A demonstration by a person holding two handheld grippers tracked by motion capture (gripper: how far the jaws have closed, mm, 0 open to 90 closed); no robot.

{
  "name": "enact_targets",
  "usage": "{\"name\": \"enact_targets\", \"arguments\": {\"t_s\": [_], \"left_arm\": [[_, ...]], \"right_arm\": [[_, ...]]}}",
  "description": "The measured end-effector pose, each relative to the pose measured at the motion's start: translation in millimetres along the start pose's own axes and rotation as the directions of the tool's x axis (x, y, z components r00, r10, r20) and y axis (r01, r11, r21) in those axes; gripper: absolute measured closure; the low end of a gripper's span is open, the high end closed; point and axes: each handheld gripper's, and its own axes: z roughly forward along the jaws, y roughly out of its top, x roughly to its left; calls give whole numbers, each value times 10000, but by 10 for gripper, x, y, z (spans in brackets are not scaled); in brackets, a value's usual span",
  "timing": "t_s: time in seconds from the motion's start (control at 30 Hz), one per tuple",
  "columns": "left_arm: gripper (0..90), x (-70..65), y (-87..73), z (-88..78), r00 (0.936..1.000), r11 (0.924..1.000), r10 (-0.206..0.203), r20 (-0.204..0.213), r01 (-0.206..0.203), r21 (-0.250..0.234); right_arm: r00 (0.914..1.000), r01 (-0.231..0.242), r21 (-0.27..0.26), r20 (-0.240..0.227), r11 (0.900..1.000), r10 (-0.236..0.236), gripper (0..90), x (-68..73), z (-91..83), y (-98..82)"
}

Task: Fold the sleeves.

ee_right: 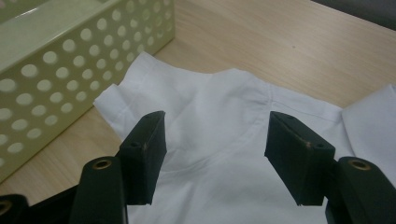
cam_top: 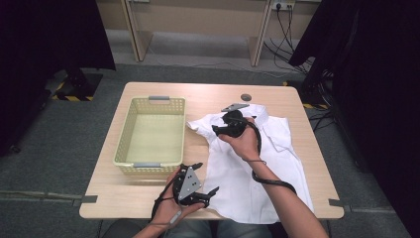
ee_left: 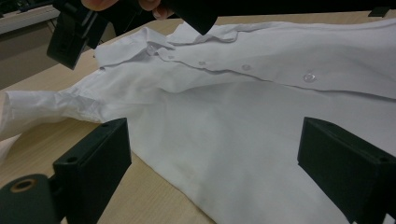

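Note:
A white short-sleeved shirt [cam_top: 257,163] lies spread flat on the wooden table [cam_top: 208,94], collar toward the far edge, buttons up [ee_left: 252,107]. My right gripper [cam_top: 218,130] hovers over the shirt's left shoulder, pointing toward the sleeve [ee_right: 135,93]; its jaws stand open and hold nothing [ee_right: 212,154]. My left gripper [cam_top: 210,191] rests near the table's front edge beside the shirt's lower left hem, jaws wide open and empty [ee_left: 210,163]. In the left gripper view the right gripper [ee_left: 74,32] hangs above the collar.
A pale yellow perforated basket [cam_top: 151,134] stands left of the shirt, close to the sleeve [ee_right: 56,70]. A small dark round disc [cam_top: 245,97] lies near the far edge. Bare wood shows along the front left [cam_top: 124,198].

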Motion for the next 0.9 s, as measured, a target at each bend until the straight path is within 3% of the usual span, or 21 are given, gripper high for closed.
{"name": "enact_targets", "arguments": {"t_s": [0.43,0.9], "left_arm": [[90,-2,-1,-1,10000,10000,1,14,-1,-25],[90,-2,0,0,10000,10000,16,38,-16,-7]], "right_arm": [[9978,513,128,-417,9986,-507,385,236,132,51],[9929,1089,314,-513,9936,-1072,410,395,268,71]]}}
